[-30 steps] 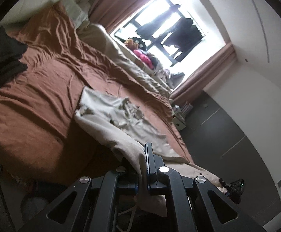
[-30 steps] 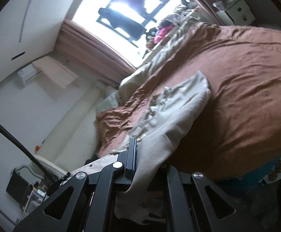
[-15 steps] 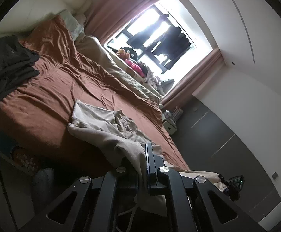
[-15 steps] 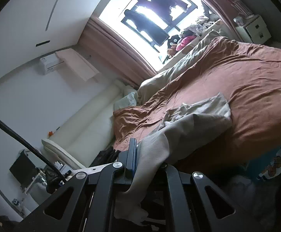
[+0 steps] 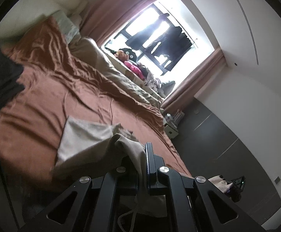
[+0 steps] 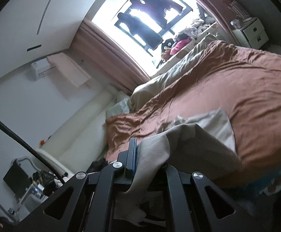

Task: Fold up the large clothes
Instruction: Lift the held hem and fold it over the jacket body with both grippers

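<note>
Beige garment (image 5: 82,137) pinched in both raised hand-held grippers, left (image 5: 143,154), right (image 6: 138,154).

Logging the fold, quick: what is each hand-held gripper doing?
Left hand-held gripper: shut on the beige fabric garment.
Right hand-held gripper: shut on the same garment.

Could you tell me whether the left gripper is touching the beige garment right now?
Touching. The left wrist view shows the left gripper shut on the beige garment, with cloth pinched between its fingers and hanging below them.
</note>
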Demonstrator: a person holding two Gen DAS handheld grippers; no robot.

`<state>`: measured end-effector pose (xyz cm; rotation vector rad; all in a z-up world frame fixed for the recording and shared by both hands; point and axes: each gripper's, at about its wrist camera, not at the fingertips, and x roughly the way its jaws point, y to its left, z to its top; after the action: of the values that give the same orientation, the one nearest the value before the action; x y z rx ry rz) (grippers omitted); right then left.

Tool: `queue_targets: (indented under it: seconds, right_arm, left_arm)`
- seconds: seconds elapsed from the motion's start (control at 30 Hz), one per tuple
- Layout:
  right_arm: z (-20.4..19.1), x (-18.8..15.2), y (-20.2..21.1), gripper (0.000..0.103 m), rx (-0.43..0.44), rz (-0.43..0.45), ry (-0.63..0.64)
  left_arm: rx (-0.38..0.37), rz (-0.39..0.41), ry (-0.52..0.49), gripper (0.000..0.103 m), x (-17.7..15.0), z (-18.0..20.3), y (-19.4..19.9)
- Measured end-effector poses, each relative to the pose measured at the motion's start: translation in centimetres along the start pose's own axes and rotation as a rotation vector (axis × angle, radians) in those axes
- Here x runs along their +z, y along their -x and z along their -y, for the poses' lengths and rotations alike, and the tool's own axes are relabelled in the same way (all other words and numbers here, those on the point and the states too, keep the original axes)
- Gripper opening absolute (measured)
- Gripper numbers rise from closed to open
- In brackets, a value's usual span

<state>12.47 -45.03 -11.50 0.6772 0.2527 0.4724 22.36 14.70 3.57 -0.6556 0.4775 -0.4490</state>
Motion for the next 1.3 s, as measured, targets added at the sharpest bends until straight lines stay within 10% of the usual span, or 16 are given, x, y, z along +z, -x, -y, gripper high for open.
queue_targets:
  seconds: [0.47,1.17,1.23,1.3]
  right_arm:
    - [1.6,5.9,-11.6,0.003,-0.088,-0.009,-0.002]
    - [5.9,7.3,-25.8,0.004,-0.354,-0.170,-0.160]
    - [5.9,7.5,-26.8,0.008,-0.383,-0.184,-0.161]
    - [5.7,7.6,-27.9,0.023,-0.416,-0.192,-0.159]
  left_arm:
    - [0.095,-0.030,-0.019,0.005,7.5,-3.5,-11.8]
    - [0.283,-0.239,0.093,0.007,6.5,-15.0,-28.9]
    - [0.300,-0.272,0.118,0.018,6.1,-15.9,-30.1]
    - [0.298,-0.278,0.145,0.052,5.8,-16.5,-30.5]
